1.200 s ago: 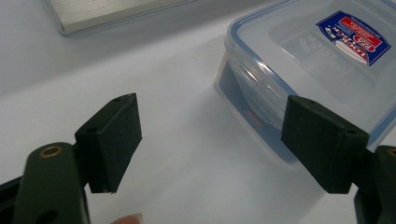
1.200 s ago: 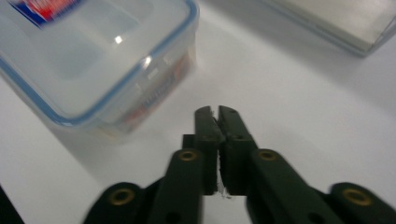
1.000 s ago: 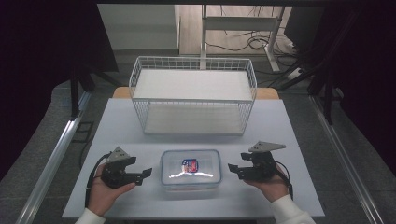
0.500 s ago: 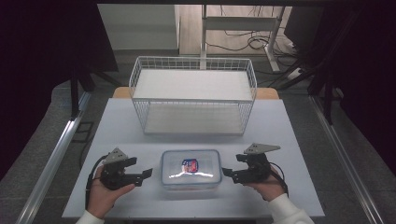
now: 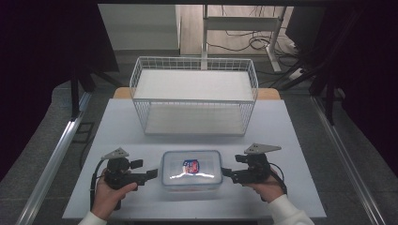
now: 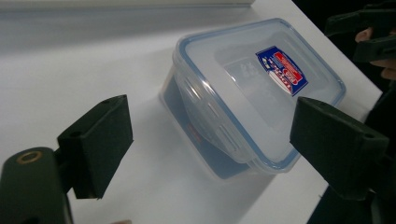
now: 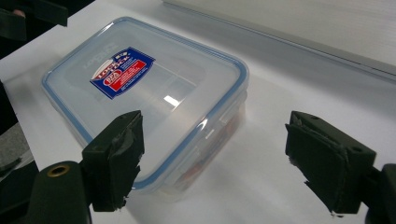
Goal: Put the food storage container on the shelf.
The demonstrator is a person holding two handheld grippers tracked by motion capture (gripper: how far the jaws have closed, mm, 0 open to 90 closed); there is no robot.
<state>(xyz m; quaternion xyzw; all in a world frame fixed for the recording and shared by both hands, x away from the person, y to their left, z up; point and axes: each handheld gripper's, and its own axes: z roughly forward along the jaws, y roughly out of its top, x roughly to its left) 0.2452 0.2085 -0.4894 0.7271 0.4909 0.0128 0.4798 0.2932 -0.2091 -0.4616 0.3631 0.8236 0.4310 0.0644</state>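
A clear plastic food box (image 5: 191, 169) with a blue-rimmed snap lid and a red and blue label lies flat on the white table (image 5: 291, 136), near its front edge. My left gripper (image 5: 149, 172) is just left of the box, open, its jaws pointing at the box's left end. My right gripper (image 5: 227, 172) is just right of it, open, jaws at the right end. In the left gripper view the box (image 6: 252, 88) lies between and beyond the wide jaws. In the right gripper view the box (image 7: 149, 93) lies ahead, slightly left, and one jaw overlaps its near corner.
A white wire basket (image 5: 194, 96) stands behind the box at the table's middle back, open at the top. Bare table lies between the basket and the box. Metal rails run along both sides of the table.
Both grippers have moved inward toward the box's ends, the right one more than the left. The box has not moved.
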